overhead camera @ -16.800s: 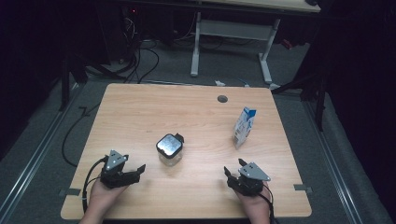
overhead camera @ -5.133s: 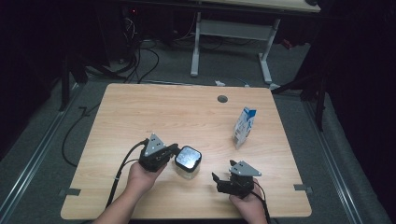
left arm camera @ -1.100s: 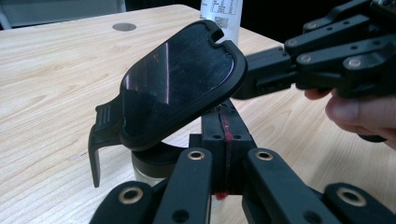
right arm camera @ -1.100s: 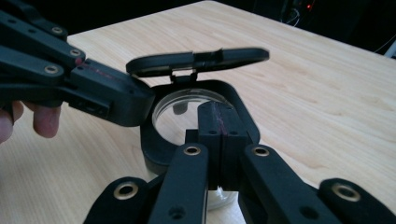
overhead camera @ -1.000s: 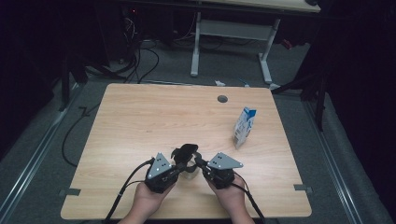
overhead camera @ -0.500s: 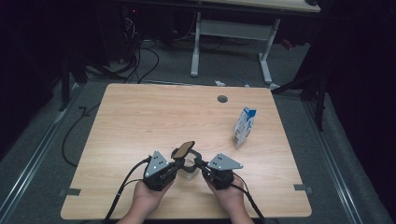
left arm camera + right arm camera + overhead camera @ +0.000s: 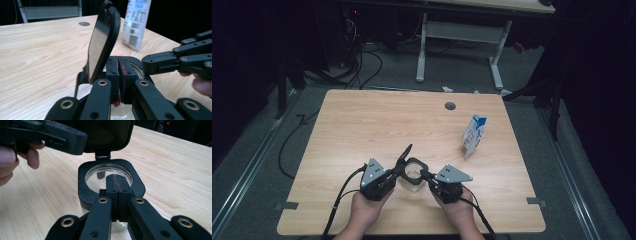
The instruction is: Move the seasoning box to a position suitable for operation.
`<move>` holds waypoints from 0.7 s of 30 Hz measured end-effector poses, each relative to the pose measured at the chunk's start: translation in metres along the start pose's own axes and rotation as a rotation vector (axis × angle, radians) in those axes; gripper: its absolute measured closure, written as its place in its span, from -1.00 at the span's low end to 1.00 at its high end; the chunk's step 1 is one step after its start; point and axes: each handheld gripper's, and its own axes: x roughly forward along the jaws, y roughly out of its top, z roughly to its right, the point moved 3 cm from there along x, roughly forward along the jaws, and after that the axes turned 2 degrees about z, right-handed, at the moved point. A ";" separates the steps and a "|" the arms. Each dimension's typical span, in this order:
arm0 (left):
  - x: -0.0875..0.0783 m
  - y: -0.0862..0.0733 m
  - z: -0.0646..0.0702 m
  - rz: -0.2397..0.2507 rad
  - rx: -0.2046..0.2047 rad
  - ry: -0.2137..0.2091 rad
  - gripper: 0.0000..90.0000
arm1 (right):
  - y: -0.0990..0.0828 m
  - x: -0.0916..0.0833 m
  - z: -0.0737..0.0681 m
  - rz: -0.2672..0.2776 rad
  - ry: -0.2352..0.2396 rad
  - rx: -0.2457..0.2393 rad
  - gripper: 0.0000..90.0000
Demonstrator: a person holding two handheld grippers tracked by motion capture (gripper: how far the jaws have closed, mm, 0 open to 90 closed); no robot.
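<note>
Tabletop (image 7: 362, 125): light wood, carrying everything; a round cable hole (image 7: 450, 106) sits at about 12 o'clock near the far edge.
Carton (image 7: 473, 136): blue-and-white, upright, at about 2 o'clock from the jar, well apart from it and untouched.
Jar (image 7: 413, 175): clear body with a black square collar, standing near the front edge at 6 o'clock on the tabletop, between the two grippers.
Lid (image 7: 101, 42): black, hinged, swung up and standing nearly upright on the far side of the collar; the round clear mouth (image 7: 108, 173) shows below it.
Left gripper (image 7: 394, 172): at 9 o'clock of the jar, fingers (image 7: 112, 72) closed flat together at the collar; I cannot tell that they pinch any part of it.
Right gripper (image 7: 428, 176): at 3 o'clock of the jar, fingers (image 7: 112, 186) pressed together over the near rim, nothing visibly between them.
Progress: opening looks done, lid raised. Left, by my judgement: whatever goes in or comes out; carton not yet handled.
</note>
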 end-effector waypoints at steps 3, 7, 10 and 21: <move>-0.001 0.000 -0.003 0.002 -0.003 0.013 0.94 | 0.000 0.000 0.000 0.004 0.005 0.001 1.00; -0.002 0.001 -0.007 0.005 -0.015 0.027 0.94 | 0.000 0.000 0.001 0.005 0.007 0.001 1.00; -0.002 0.001 -0.008 0.007 -0.021 0.033 0.94 | -0.001 0.000 0.001 0.005 0.009 0.001 1.00; -0.002 0.001 -0.011 0.006 -0.031 0.047 0.95 | -0.001 0.000 0.001 0.006 0.010 -0.001 1.00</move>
